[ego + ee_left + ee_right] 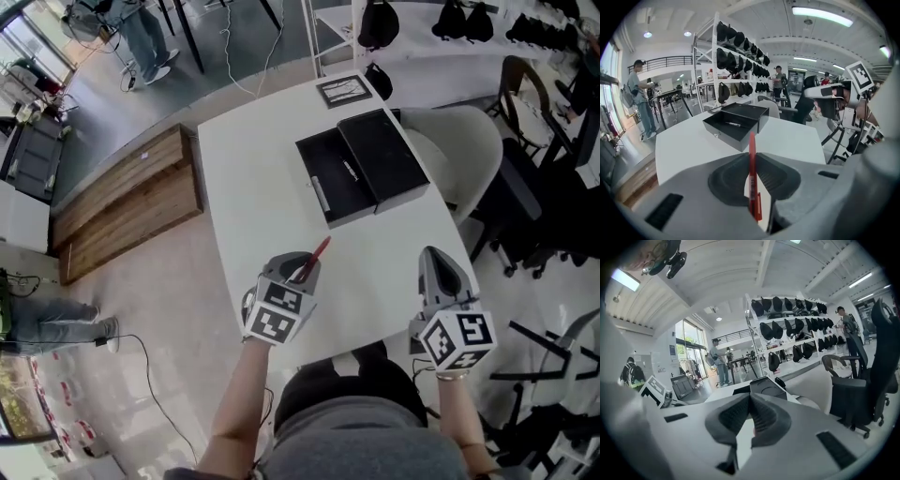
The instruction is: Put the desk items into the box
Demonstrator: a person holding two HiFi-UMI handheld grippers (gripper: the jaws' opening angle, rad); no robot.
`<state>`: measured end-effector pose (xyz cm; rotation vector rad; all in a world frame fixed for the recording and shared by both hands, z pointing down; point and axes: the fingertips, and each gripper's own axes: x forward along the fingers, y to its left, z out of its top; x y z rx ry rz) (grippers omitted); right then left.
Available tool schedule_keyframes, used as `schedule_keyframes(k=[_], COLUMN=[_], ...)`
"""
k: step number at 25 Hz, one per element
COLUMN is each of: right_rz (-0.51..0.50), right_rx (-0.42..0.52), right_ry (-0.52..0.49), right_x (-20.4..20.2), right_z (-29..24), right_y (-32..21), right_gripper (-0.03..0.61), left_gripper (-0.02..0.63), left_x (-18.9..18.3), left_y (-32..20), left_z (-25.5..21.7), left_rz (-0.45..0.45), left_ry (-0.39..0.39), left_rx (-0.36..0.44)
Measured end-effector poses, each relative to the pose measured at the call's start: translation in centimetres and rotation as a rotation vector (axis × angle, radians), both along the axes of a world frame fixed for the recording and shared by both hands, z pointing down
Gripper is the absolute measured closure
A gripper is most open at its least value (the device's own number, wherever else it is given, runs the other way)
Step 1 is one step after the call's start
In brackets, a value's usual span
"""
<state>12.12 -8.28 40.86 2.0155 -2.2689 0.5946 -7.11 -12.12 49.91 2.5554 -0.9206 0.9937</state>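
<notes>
A black box (339, 180) lies open in the middle of the white table (253, 178), its lid (384, 155) set against its right side. A dark pen (350, 170) and a silver item (320, 194) lie inside it. My left gripper (302, 265) hovers over the table's near part, shut on a red pen (316, 257) whose tip points toward the box. In the left gripper view the red pen (752, 171) stands upright between the jaws, with the box (733, 125) ahead. My right gripper (439, 272) is near the table's right front edge, shut with nothing in it (750, 399).
A small framed card (343, 90) rests at the table's far edge. A white chair (459, 159) and dark office chairs (534, 187) stand to the right. A wooden bench (127, 202) sits left of the table. A person (145, 37) stands far off.
</notes>
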Motion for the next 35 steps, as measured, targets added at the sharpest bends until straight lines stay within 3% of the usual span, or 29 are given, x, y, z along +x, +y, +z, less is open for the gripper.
schedule_keyframes(k=[15,21,27,35], right_rz=[-0.191,-0.237,-0.242,-0.228], right_rx=[0.039,0.060,0.074,0.083], right_ry=[-0.028,-0.043,-0.064,-0.053], right_x=[2.2,3.0,4.1,4.6], right_z=[-1.3,-1.9,-2.0,-2.3], right_y=[-3.9,-4.8,-5.1,-6.4], right_gripper=[0.575,0.575,0.575,0.575], left_gripper=[0.561,0.561,0.561,0.561], left_x=[1.9,3.5,4.9,5.1], left_y=[-3.1,-4.4,-6.9,-11.5], left_z=[-4.9,-6.7,-8.6,-8.3], left_rz=[-0.294,-0.359,-0.459,-0.559], left_ry=[0.105,0.148,0.322,0.438], left_rx=[0.028,0.052,0.049,0.020])
